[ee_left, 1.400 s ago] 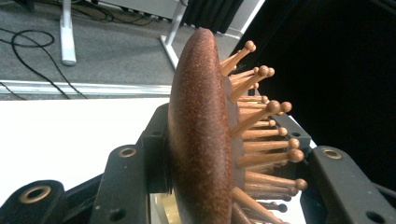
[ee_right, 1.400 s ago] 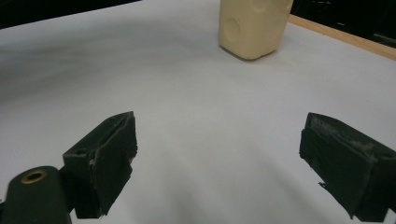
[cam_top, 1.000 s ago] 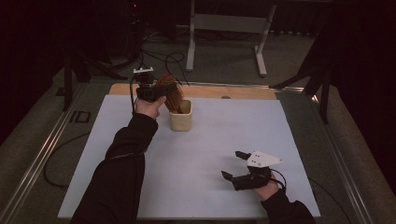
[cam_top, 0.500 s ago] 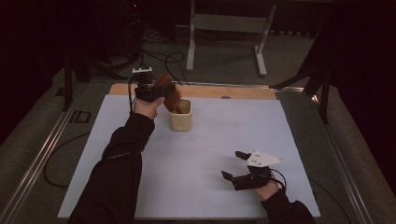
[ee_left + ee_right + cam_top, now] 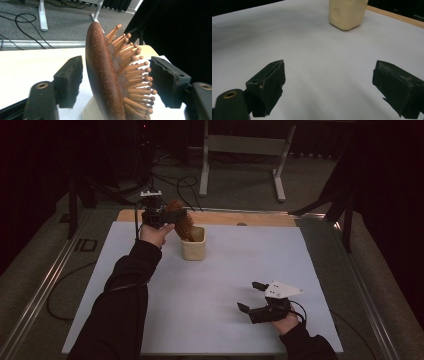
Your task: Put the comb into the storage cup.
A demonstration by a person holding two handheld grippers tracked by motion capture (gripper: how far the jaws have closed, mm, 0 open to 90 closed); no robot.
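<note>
A brown wooden hairbrush [image 5: 180,220] stands head-up and tilted in a cream cup [image 5: 194,247] at the far middle-left of the white table. My left gripper [image 5: 160,215] is level with the brush head. In the left gripper view the brush [image 5: 102,75] sits between the black pads [image 5: 70,80]. The jaws have just been opening, a narrow gap shows at the brush's smooth back, and the bristle tips nearly reach the other pad. My right gripper [image 5: 252,295] rests open near the table's front right with nothing between its jaws [image 5: 332,82]. It faces the cup [image 5: 347,13].
The white table sheet [image 5: 240,270] ends at a wooden strip [image 5: 225,217] along the far edge. Beyond it are floor cables [image 5: 175,182] and a metal stand's legs [image 5: 240,165]. A metal rail [image 5: 45,285] runs along the left side.
In the high view both hands keep their places and the brush stays in the cup; no clear shift shows at that size.
</note>
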